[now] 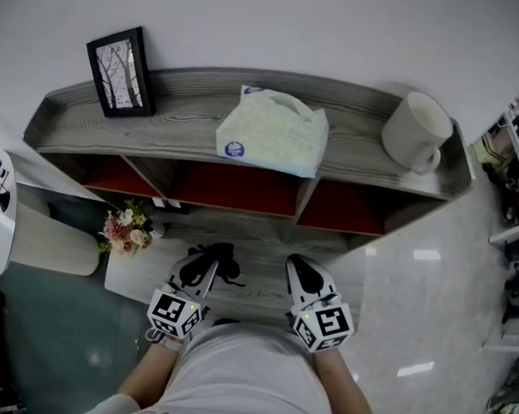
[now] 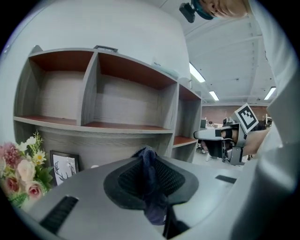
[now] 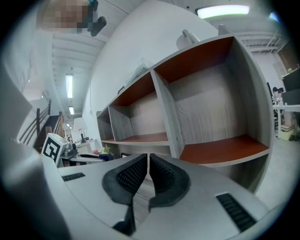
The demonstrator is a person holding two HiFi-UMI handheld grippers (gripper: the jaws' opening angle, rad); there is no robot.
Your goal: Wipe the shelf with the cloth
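The grey wood shelf (image 1: pixel 186 106) with red-brown compartments stands ahead of me. My left gripper (image 1: pixel 209 262) is shut on a dark blue cloth (image 1: pixel 220 255), low in front of the lower ledge. In the left gripper view the cloth (image 2: pixel 150 180) is pinched between the black pads and hangs out below them. My right gripper (image 1: pixel 302 267) is beside the left one, shut with nothing between its pads (image 3: pixel 132 176). It faces the right compartment (image 3: pixel 220 150). Neither gripper touches the shelf.
On the shelf top stand a black picture frame (image 1: pixel 120 72), a pale tissue pack (image 1: pixel 272 131) and a white mug (image 1: pixel 415 133). A bunch of pink flowers (image 1: pixel 125 231) sits at the lower left, next to a small framed picture (image 2: pixel 63 168). A white round table (image 1: pixel 0 204) is far left.
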